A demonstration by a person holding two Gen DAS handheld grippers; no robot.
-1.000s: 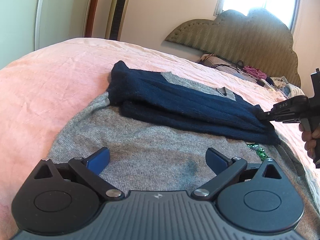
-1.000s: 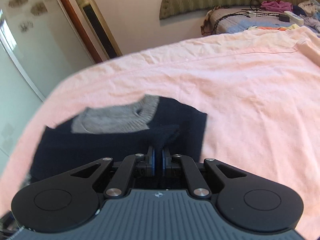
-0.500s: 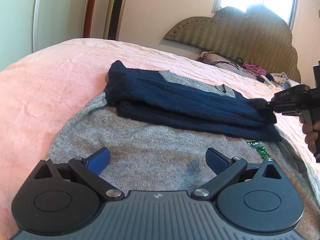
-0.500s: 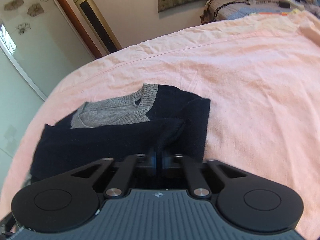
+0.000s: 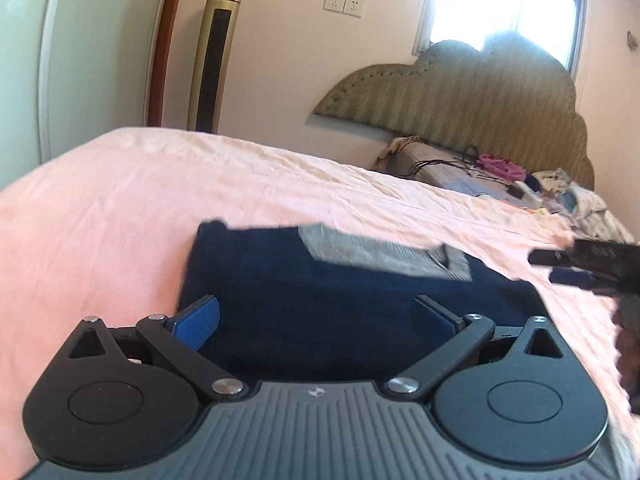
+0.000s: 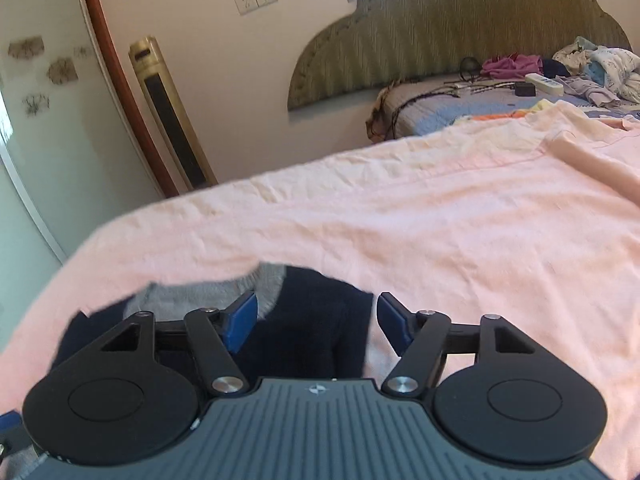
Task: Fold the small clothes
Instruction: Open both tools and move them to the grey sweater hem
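A small navy sweater (image 5: 328, 304) with a grey collar panel (image 5: 380, 254) lies folded on the pink bedsheet (image 5: 120, 216). My left gripper (image 5: 316, 318) is open and empty, its fingers spread just above the sweater's near edge. My right gripper (image 6: 314, 316) is open and empty over the sweater's right end (image 6: 316, 328). It also shows at the right edge of the left wrist view (image 5: 560, 266), clear of the cloth. The grey collar shows in the right wrist view (image 6: 208, 294).
A padded headboard (image 5: 460, 108) stands at the far end of the bed. A pile of clothes, cables and a remote (image 6: 540, 76) lies by it. A gold tower fan (image 5: 214, 56) and a glass wardrobe door (image 5: 24, 60) stand at the left.
My right gripper has opened and let go of the navy sweater, then lifted. My left gripper has moved forward from the grey cloth to the sweater's near edge.
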